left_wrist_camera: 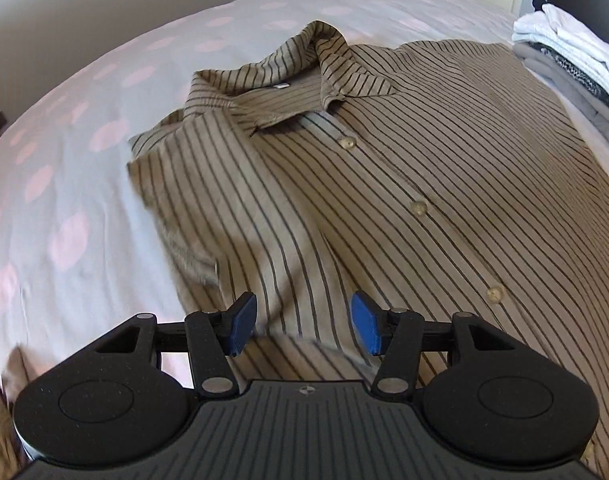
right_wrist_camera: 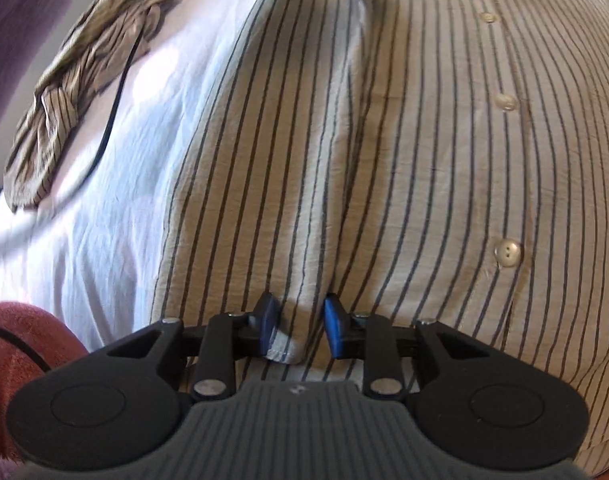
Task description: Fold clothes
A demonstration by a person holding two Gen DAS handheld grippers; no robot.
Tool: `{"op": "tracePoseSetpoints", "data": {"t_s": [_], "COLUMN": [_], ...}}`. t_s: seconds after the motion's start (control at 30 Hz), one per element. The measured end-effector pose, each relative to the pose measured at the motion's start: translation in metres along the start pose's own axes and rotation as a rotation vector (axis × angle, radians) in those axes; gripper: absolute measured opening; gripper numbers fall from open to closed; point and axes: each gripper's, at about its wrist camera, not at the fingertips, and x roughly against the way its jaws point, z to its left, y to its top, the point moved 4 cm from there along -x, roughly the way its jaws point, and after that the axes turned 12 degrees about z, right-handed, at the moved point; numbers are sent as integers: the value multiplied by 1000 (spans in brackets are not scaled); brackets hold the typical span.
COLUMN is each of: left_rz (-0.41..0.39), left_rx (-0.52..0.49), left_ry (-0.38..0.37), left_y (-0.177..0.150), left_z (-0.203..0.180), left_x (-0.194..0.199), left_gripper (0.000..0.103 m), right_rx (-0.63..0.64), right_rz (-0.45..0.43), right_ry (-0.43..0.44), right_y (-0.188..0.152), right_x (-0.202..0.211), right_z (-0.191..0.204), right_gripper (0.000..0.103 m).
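A tan shirt (left_wrist_camera: 404,208) with dark stripes lies buttoned and front up on the bed, collar toward the far left. Its left side is folded over the front. My left gripper (left_wrist_camera: 304,328) hovers open over the folded part, with nothing between its blue pads (left_wrist_camera: 242,330). In the right wrist view the same shirt (right_wrist_camera: 424,160) fills the frame. My right gripper (right_wrist_camera: 301,327) sits low on it, jaws narrowly apart. A raised fold and hem corner (right_wrist_camera: 284,354) stand between the pads and rest against the left pad (right_wrist_camera: 269,326). The fold is not pinched.
The bed sheet (left_wrist_camera: 84,160) is pale with pink dots. A stack of folded clothes (left_wrist_camera: 564,64) sits at the far right. A crumpled striped garment (right_wrist_camera: 80,80) and a black cable (right_wrist_camera: 116,108) lie on the sheet (right_wrist_camera: 116,220). Reddish fabric (right_wrist_camera: 16,352) is at the lower left.
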Motion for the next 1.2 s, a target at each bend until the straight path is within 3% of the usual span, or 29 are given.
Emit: {"op": "tracePoseSetpoints", "data": {"t_s": [0.17, 0.43, 0.53, 0.6, 0.63, 0.77, 0.97, 1.2], "left_rz": [19, 123, 149, 155, 151, 114, 79, 35], "left_rx": [-14, 47, 91, 121, 130, 143, 160, 145], "left_ry": [-8, 39, 68, 45, 33, 33, 91, 159], "left_y": [52, 127, 139, 141, 140, 134, 142, 167], "left_z": [19, 43, 49, 52, 53, 54, 57, 35], "left_x": [-18, -71, -86, -91, -92, -81, -45, -6], "left_gripper": [51, 45, 31, 10, 7, 0, 0, 0], "right_rx": [-24, -58, -69, -68, -68, -62, -48, -89], "right_rz": [55, 114, 117, 112, 109, 87, 15, -59], "right_ry": [12, 54, 76, 86, 92, 112, 164, 196], "right_y": [6, 12, 13, 12, 10, 9, 7, -9], "right_x": [-6, -14, -14, -13, -12, -5, 17, 49], "right_z": [-10, -18, -21, -21, -22, -22, -22, -50], "right_gripper": [4, 3, 3, 3, 3, 2, 1, 1]}}
